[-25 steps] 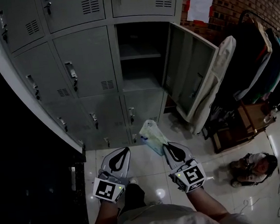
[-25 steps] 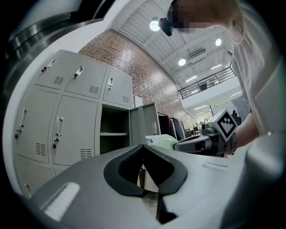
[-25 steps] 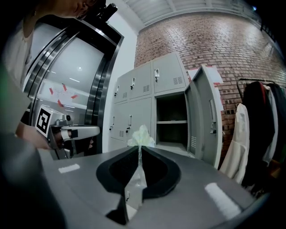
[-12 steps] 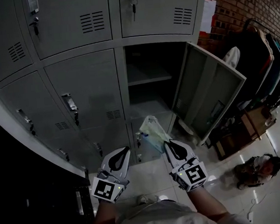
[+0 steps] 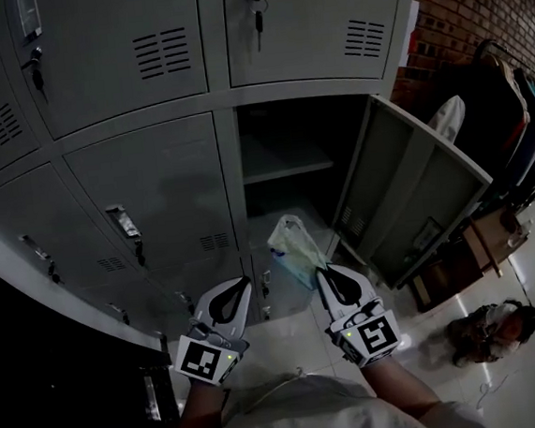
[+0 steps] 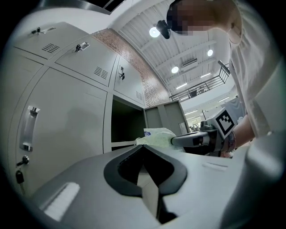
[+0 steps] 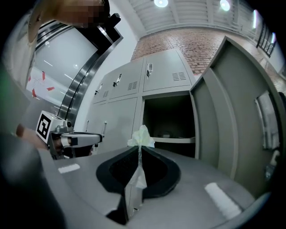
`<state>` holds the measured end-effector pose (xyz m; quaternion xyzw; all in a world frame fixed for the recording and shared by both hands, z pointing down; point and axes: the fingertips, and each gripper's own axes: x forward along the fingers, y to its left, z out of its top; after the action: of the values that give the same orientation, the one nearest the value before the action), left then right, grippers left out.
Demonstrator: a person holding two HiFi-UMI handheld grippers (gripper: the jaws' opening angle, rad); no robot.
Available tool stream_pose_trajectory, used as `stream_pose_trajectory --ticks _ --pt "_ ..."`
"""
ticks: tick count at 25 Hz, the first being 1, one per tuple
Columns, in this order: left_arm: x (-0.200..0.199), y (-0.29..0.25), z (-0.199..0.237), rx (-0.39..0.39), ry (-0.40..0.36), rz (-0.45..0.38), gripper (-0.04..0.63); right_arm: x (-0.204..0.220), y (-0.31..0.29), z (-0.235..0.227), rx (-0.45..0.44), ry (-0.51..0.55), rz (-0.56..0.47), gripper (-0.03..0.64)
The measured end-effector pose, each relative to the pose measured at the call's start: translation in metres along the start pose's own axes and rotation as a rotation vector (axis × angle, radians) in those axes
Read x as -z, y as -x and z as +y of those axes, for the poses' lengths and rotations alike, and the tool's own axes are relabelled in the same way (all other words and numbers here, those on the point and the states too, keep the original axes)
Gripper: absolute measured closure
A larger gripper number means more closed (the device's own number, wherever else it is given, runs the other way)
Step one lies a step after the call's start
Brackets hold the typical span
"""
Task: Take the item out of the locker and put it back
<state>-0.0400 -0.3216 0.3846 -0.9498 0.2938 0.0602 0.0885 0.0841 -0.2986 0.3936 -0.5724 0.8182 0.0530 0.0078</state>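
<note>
Both claws have closed in on the lockers (image 5: 141,173) since a second ago, and the bag (image 5: 294,248) is now in the air just before the open compartment (image 5: 284,145) instead of over the floor. At its near end the bag is pinched in the right claw (image 5: 321,274), which is closed tight on it. The pale bag runs lengthwise straight out from the tips, crumpled free end pointing at the compartment, whose door (image 5: 421,198) stands swung out to the right. Beside it the left claw (image 5: 246,282) is closed with nothing in it.
</note>
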Motion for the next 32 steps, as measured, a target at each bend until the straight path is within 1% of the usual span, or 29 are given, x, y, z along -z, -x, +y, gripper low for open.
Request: stream_pose_trajectory --ticks 5,11,15,17,22,25,27,29,30,32 --pt "0.001 -0.016 0.017 -0.034 0.003 0.002 0.620 -0.033 -0.046 -0.041 0.038 0.033 -0.059 0.598" --pt "0.010 -0.027 0.023 -0.037 0.006 0.017 0.620 -0.076 -0.128 -0.104 0.091 0.091 -0.113 0.598" --pt "0.020 -0.029 0.018 -0.017 0.021 0.056 0.620 -0.070 -0.165 -0.124 0.112 0.100 -0.079 0.597" --pt "0.020 -0.032 0.017 -0.012 0.028 0.061 0.620 -0.063 -0.179 -0.129 0.118 0.106 -0.059 0.597" --pt "0.021 -0.035 0.021 -0.030 0.035 0.063 0.620 -0.046 -0.209 -0.135 0.116 0.115 -0.010 0.594" --pt "0.025 -0.035 0.024 -0.043 0.043 0.080 0.620 -0.044 -0.212 -0.132 0.101 0.140 -0.010 0.585" --pt "0.026 -0.035 0.029 -0.061 0.045 0.074 0.620 -0.046 -0.213 -0.129 0.079 0.143 -0.023 0.517" --pt "0.027 -0.036 0.032 -0.073 0.041 0.065 0.620 -0.051 -0.211 -0.127 0.056 0.136 -0.049 0.415" --pt "0.028 -0.036 0.032 -0.072 0.041 0.067 0.620 -0.055 -0.209 -0.126 0.050 0.136 -0.069 0.377" --pt "0.028 -0.037 0.029 -0.067 0.042 0.068 0.620 -0.068 -0.199 -0.123 0.046 0.149 -0.109 0.328"
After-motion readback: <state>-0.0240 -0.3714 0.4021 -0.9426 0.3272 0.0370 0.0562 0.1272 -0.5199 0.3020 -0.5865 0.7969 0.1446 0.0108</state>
